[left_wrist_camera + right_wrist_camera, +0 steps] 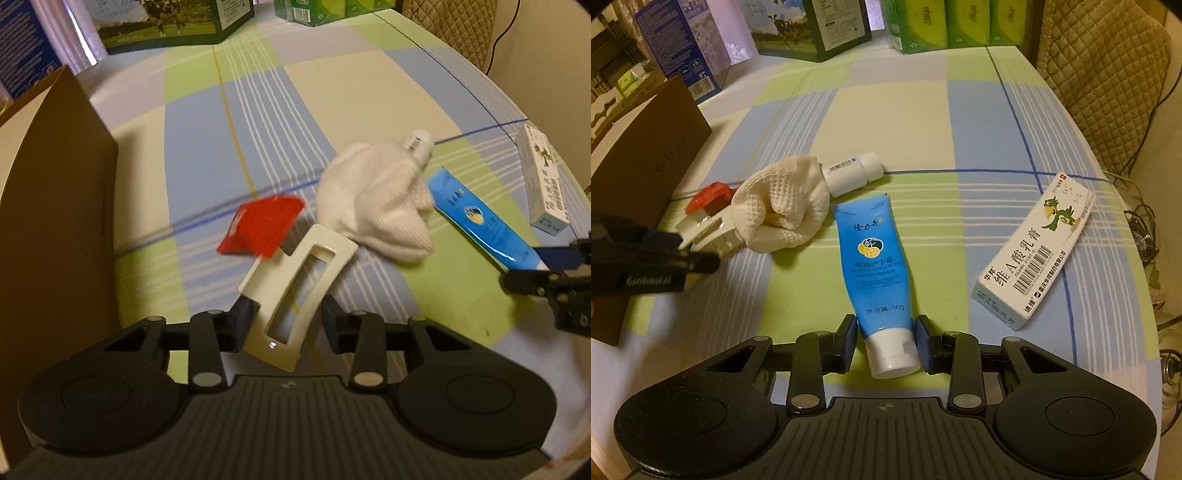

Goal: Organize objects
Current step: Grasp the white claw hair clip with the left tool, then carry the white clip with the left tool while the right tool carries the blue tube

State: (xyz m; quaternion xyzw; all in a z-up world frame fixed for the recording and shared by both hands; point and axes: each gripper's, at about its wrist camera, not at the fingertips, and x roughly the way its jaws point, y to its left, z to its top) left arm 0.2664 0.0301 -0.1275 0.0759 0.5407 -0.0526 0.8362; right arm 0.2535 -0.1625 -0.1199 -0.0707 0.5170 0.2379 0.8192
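My left gripper (288, 321) is shut on a cream hair clip (295, 280), which sits tilted between the pads, close to a brown cardboard box (55, 221). Beyond the clip lie a red packet (262, 229) and a white knitted cloth (373, 206) that covers part of a small white bottle (417, 144). My right gripper (887, 341) is open, with its fingers on either side of the white cap end of a blue hand-cream tube (875, 258) lying flat on the checked tablecloth. A white ointment box (1034, 251) lies to the tube's right.
Along the table's back edge stand a dark green carton (812, 26), green packs (942, 26) and a blue box (679, 48). A quilted chair back (1100, 74) and cables are past the table's right edge (1126, 229).
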